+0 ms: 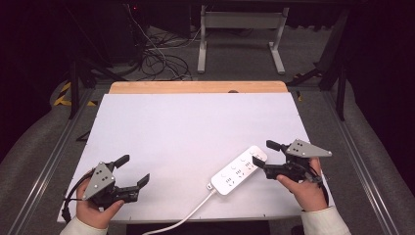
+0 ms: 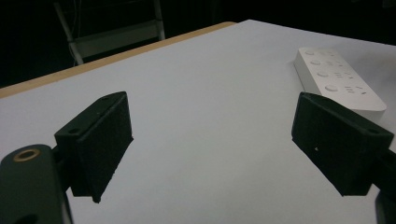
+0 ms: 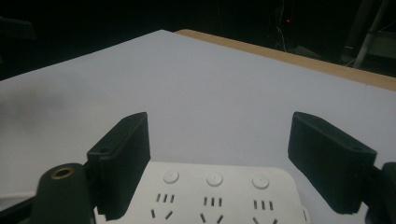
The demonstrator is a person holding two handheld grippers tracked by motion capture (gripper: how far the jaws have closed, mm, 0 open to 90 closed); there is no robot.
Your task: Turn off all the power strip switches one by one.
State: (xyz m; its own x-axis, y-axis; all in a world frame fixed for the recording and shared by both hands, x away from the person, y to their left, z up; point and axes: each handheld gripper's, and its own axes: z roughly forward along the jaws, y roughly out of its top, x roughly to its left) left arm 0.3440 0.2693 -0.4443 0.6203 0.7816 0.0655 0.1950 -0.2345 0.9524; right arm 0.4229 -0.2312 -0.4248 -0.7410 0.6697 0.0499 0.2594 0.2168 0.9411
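— white sheet-covered table (image 1: 186, 132) is sitting in a dark room. where is the white plastic power strip (image 1: 238, 170) lying?

— flat near the front right, its cord trailing off the near edge. the right gripper (image 1: 263, 155) is hovering at its far end, jaws spread, gripping nothing.

— and the left gripper (image 1: 133, 170)?

— spread too, well apart from it.

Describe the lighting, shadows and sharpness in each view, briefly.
High view: the white table top is evenly lit, the room behind dark; the power strip is a bit soft. Left gripper view: the near claw pads are dark and slightly blurred, the strip dim at the right. Right gripper view: dim, a faint grey shadow on the sheet at the left, the strip's sockets readable.
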